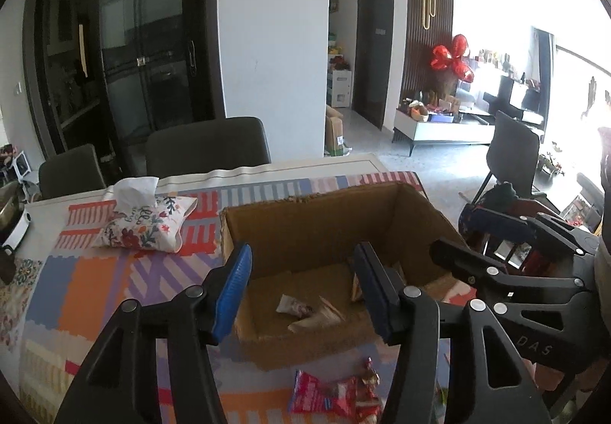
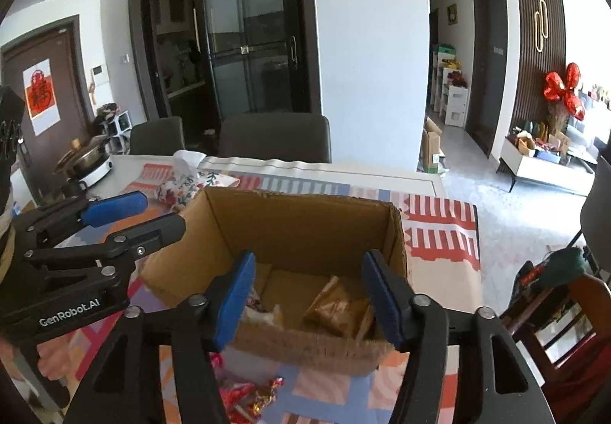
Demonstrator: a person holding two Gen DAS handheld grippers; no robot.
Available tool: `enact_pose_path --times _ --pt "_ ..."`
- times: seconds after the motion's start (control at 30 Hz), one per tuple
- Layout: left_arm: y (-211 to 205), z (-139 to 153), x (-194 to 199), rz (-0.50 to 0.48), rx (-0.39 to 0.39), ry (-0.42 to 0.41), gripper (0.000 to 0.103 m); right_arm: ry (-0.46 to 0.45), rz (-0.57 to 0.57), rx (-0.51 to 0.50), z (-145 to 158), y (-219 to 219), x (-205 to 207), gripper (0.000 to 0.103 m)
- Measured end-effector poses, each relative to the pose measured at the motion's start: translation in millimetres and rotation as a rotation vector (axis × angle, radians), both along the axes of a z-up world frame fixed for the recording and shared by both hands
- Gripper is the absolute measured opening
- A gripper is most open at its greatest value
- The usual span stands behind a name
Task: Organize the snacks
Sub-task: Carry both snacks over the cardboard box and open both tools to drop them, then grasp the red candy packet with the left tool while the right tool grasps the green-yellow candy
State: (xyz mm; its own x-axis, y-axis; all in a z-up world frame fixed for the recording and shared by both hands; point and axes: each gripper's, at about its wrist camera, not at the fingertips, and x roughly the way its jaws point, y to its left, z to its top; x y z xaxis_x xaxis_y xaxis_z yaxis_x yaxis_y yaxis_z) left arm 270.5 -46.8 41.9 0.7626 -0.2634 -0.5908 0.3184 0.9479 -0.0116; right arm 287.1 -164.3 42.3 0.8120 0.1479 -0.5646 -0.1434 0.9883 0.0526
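The surface under a colourful patchwork cloth (image 1: 95, 282) carries an open brown cardboard box (image 1: 324, 225), serving as the collecting bin, with several wrapped snacks inside. Both the left tool (image 1: 301, 290) and right tool (image 2: 307, 294) hover spread and empty. Red-wrapped snacks (image 1: 336, 395) wait just beside the box.

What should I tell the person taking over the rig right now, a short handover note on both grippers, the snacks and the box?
Left gripper: open, empty, held over the near edge of the cardboard box.
Right gripper: open, empty, also at the box's near edge.
Done: a few snacks are in the box, including a brown packet and a small white packet.
Left: the red-wrapped snacks lie on the patterned tablecloth just in front of the box, and need moving in.
The tissue pouch sits to the box's left, apart from it.
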Motion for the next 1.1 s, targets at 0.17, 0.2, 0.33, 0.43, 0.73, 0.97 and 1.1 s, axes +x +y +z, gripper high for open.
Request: enact_pose_path --times 0.17,0.2,0.33,0.43,0.73,0.97,1.1 --pt "-1.2 1.2 -32.2 -0.024 -0.003 0.002 0.058 -0.031 -0.014 -0.007 2.4 -0.8 -35.0 0.063" --pt "-1.6 0.9 -38.9 -0.033 -0.003 -0.001 0.058 -0.033 -0.017 -0.011 2.7 -1.3 -41.3 0.064" --pt "-4.5 -4.3 -65.3 -0.043 0.02 -0.02 0.059 -0.044 -0.043 -0.02 -0.1 -4.4 -70.2 0.069" --pt "-6.4 -11.8 -80.2 -0.062 0.021 -0.01 0.062 -0.032 -0.075 -0.021 -7.5 -9.8 -86.7 0.072" --pt "-10.2 -52.5 -103.1 -0.074 0.014 0.09 0.062 0.084 -0.147 0.032 -47.6 -24.8 -111.5 0.072" --pt "-15.4 -84.7 -109.6 -0.077 0.024 0.174 0.062 0.175 -0.18 0.057 -81.5 -31.6 -125.7 0.072" --pt "-18.1 -103.6 -109.3 -0.076 0.044 0.217 0.062 0.231 -0.191 0.073 -100.8 -34.1 -128.4 0.072"
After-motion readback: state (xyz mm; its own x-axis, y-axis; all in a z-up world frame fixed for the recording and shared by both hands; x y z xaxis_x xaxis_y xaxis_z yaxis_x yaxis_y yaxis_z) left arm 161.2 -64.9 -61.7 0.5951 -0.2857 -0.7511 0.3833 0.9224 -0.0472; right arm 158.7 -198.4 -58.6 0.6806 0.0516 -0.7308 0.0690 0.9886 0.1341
